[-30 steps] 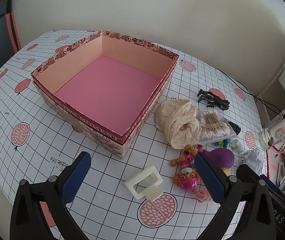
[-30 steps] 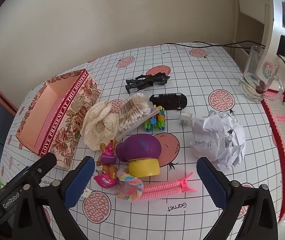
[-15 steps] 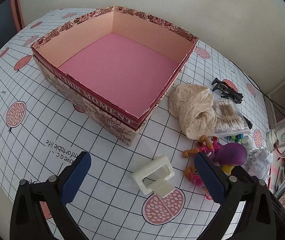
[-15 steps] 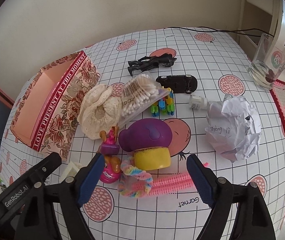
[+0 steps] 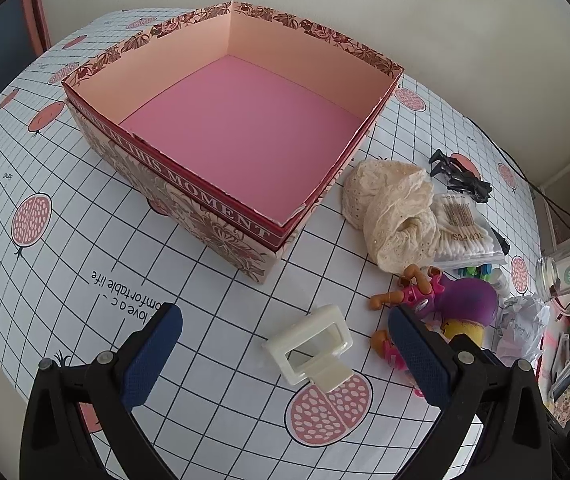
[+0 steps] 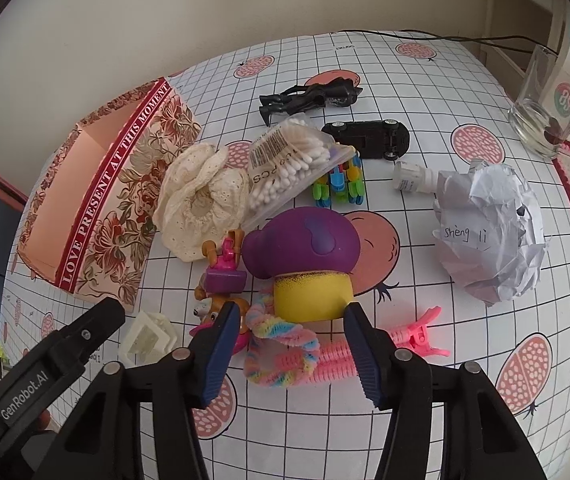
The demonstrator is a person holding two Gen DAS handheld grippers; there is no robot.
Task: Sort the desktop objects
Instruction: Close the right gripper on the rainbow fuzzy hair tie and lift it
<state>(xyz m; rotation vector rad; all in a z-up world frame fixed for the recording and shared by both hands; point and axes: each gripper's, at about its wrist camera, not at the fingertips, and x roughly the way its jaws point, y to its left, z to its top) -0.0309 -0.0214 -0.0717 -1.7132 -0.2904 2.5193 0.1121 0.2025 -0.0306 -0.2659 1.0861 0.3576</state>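
Since one second ago, right gripper (image 6: 289, 344) has dropped closer to the pile and its jaws have just been closing from full width to about half. The rainbow fuzzy loop (image 6: 281, 344) and the near end of the pink ribbed clip (image 6: 381, 348) lie between the blue ribbed pads; whether the pads touch them cannot be told. Yellow base of the purple-capped mushroom toy (image 6: 305, 256) sits just beyond the fingertips. Gripper tilts steeply down at the table.

Left gripper (image 5: 285, 356) also pitches steeply down, jaws wide, nothing gripped. A cream plastic clip (image 5: 309, 344) lies flat on the cloth between its pads, apart from both. Compared with earlier, the box (image 5: 221, 196) fills more of the left view.

Materials: box is cardboard, floral print outside, pink floor, empty; red band reads "LOVE PRESENT AT THIS MOMENT". Tablecloth (image 5: 85, 260) is glossy, black grid with pomegranates, printed "comfortable life". Cream lace cloth (image 6: 201, 204) lies bunched beside the box. Cotton swabs in a clear bag (image 6: 289, 168) with barcode, "PCS" legible. Crumpled paper (image 6: 493, 232) bears handwritten "sheng li". Black toy car (image 6: 369, 138) lies upturned. Glass mug (image 6: 553, 116) stands at the far right. Left gripper's body is marked "GenRobot.AI".
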